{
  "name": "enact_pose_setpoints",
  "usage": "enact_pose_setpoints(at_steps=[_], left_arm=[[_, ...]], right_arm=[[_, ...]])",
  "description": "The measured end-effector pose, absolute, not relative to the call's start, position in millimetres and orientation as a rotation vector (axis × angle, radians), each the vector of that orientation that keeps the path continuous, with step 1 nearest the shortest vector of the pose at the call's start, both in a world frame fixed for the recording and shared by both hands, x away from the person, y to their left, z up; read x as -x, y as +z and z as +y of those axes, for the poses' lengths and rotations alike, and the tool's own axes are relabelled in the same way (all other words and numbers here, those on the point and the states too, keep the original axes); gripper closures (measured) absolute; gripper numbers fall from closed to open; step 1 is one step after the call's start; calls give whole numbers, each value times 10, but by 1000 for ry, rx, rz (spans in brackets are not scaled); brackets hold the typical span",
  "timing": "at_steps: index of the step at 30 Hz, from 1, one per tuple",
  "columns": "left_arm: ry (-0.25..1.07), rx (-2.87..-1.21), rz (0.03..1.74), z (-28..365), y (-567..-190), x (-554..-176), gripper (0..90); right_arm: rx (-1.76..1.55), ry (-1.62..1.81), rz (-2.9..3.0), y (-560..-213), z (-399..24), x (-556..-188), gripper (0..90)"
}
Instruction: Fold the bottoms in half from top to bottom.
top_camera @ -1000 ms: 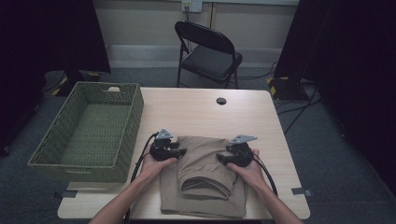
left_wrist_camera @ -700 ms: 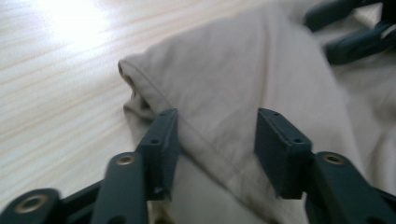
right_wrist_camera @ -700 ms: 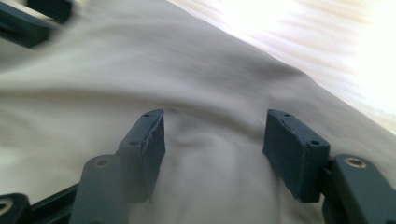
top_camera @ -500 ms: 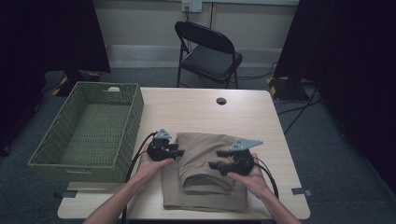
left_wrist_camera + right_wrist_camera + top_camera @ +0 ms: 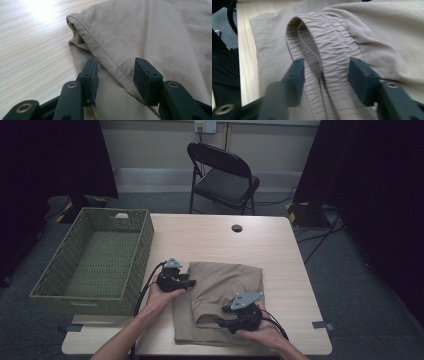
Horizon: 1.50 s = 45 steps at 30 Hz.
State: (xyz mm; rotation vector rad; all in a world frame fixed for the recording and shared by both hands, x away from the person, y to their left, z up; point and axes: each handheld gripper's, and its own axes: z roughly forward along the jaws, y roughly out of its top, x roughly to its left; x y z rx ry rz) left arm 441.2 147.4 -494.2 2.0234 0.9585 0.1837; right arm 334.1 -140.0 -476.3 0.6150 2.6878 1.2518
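Your left gripper (image 5: 115, 82) is straddling a hem of the folded trousers (image 5: 225, 285) lying on the table (image 5: 210, 240), jaws closing slightly, seemingly not pinching. Your right gripper (image 5: 325, 82) is bracketing the waistband (image 5: 329, 50), jaws apart, easing inward.

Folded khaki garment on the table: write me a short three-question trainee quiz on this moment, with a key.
1. True or false: the green wicker basket has the khaki garment inside it.
2. Which part of the garment lies between the jaws of the right gripper? A) a stitched hem B) the gathered elastic waistband C) a button
3. Fill in: the left gripper straddles the garment's stitched ____, over the wooden table.

Key
1. False; the garment lies on the table beside the basket.
2. B.
3. Hem; the jaws stand apart on either side of it, not pressed together.
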Motion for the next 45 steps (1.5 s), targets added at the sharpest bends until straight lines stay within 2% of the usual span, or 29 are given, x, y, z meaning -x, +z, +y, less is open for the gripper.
enact_pose_setpoints(at_steps=[2,5,8,9,14,18,23,25,27,30,32,34,37,45], left_arm=[[191,-2023,964,1519,-4938,-4412,553],[191,-2015,979,1567,-4943,-4417,567],[199,-2008,991,1574,-4943,-4419,572],[203,-2011,989,1574,-4943,-4418,572],[228,-2008,1005,1624,-4937,-4434,604],[234,-2008,1024,1659,-4947,-4439,624],[241,-2009,1036,1650,-4965,-4448,627],[240,-2010,1037,1645,-4963,-4446,619],[234,-2009,1042,1641,-4959,-4450,618],[235,-2012,1033,1645,-4957,-4467,618],[226,-2005,1040,1646,-4949,-4475,618],[225,-1994,1038,1662,-4910,-4470,617],[220,-1982,1031,1692,-4857,-4437,625],[235,-2050,1043,1761,-4917,-4408,648]], right_arm=[[-611,1253,2665,-4737,-1385,-3336,437],[-587,1203,2672,-4816,-1360,-3346,488],[-571,1181,2623,-4836,-1348,-3349,609],[-572,1180,2617,-4839,-1352,-3354,615],[-559,1147,2625,-4818,-1292,-3336,823],[-594,1174,2627,-4790,-1311,-3374,894],[-606,1210,2623,-4733,-1369,-3372,899],[-579,1217,2618,-4725,-1378,-3341,855],[-596,1240,2598,-4717,-1384,-3334,664],[-643,1261,2574,-4706,-1383,-3370,478],[-644,1256,2604,-4734,-1364,-3404,454],[-628,1208,2613,-4780,-1317,-3407,454],[-631,1174,2588,-4823,-1281,-3414,514],[-589,1119,2576,-4841,-1225,-3376,732]])
